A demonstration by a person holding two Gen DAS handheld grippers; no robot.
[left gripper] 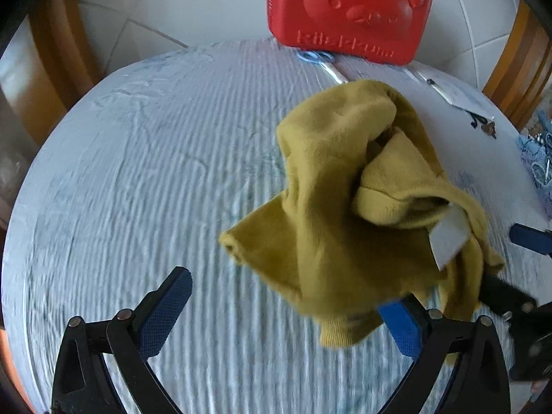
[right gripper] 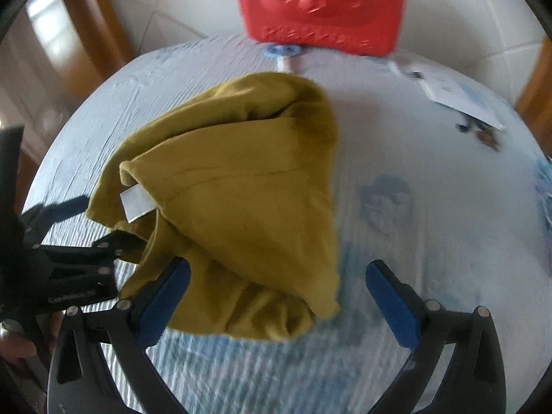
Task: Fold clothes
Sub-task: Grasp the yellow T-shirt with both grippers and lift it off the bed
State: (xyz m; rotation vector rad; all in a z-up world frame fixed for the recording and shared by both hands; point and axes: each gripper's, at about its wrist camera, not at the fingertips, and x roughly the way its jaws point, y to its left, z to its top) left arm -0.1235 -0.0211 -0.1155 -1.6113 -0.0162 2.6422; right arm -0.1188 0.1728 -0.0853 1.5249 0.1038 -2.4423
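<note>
left gripper [left gripper: 286,310] spread wide | mustard garment [left gripper: 345,200] crumpled on table [left gripper: 138,172]

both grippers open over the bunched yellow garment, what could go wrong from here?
1. The yellow garment lies in a crumpled heap, so a pinch may catch several layers, not one edge.
2. The left gripper and right gripper sit close together and could collide.
3. A spreading pull might sweep the scissors by the red case.

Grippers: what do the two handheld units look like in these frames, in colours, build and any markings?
Both look alike. The left gripper and the right gripper each have two black plastic arms joined by linkages with silver rivets, tipped with blue textured pads. In the right wrist view the left gripper's black body carries small white lettering, too blurred to read. No cables or sleeves show.
</note>
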